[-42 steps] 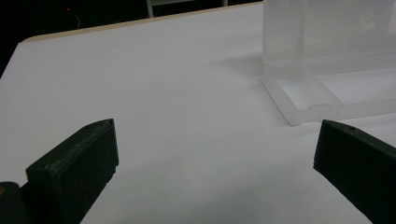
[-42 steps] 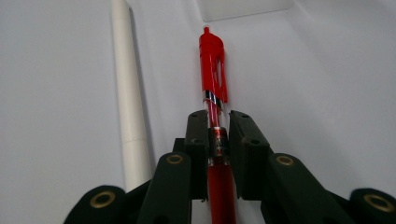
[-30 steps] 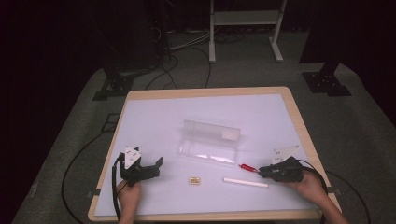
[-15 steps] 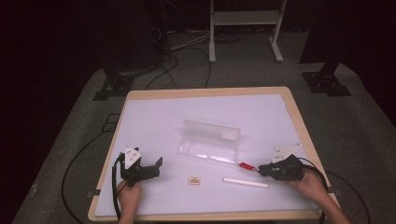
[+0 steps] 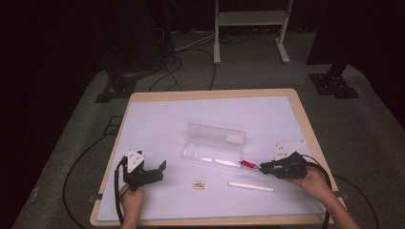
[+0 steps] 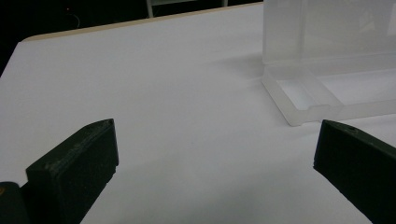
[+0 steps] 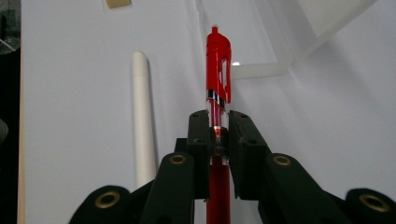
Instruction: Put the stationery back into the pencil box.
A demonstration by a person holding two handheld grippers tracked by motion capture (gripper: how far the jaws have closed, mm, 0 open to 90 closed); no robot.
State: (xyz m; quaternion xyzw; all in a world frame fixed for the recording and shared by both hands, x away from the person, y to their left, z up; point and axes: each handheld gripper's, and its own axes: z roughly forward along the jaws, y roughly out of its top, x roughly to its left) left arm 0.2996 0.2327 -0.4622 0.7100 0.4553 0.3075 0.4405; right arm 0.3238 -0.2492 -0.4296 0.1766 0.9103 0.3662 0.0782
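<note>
left gripper (image 5: 160, 170), lower left of the high view: jaws wide apart, nothing between them, unmoved. clear case (image 5: 215, 145), centre: lid up. right gripper (image 5: 264, 167), lower right: clamped on red pen (image 5: 247, 164), now lifted slightly toward the case, likely bound for it.

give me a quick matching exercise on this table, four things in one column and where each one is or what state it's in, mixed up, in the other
Things:
1. red pen
2. white stick
3. clear plastic case
4. left gripper

Places or states:
a. lying flat on the table near the front edge
b. open, with nothing between its jaws
c. clamped between the right gripper's jaws
d. lid raised, in the middle of the table

Pairs: 1-c, 2-a, 3-d, 4-b
</note>
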